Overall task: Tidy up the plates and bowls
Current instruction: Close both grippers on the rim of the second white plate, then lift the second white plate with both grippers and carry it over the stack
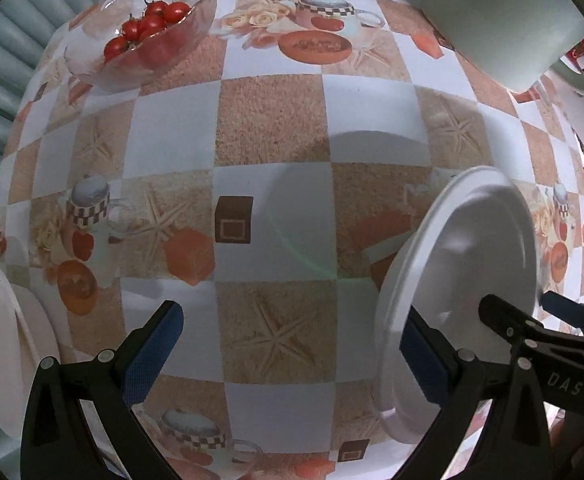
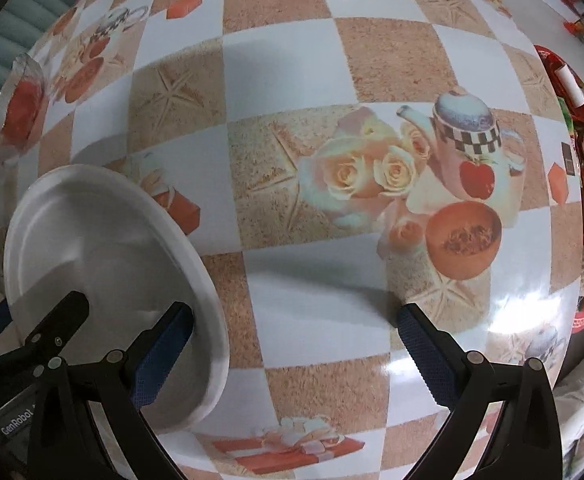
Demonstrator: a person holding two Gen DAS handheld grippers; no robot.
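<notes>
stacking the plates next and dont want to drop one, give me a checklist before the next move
1. Left tool free: ok, jaws wide apart, nothing between them.
2. Right tool free: ok, jaws wide apart too.
3. White plate lying flat: not ok, it stands tilted on edge between the two tools.
4. Firm hold on that plate: cannot tell; one finger of each tool overlaps it, and neither tool is closed on it.
5. Glass bowl of tomatoes out of the way: ok, far across the table.
6. Other plate at the left edge ready to receive: cannot tell, mostly cut off.
</notes>
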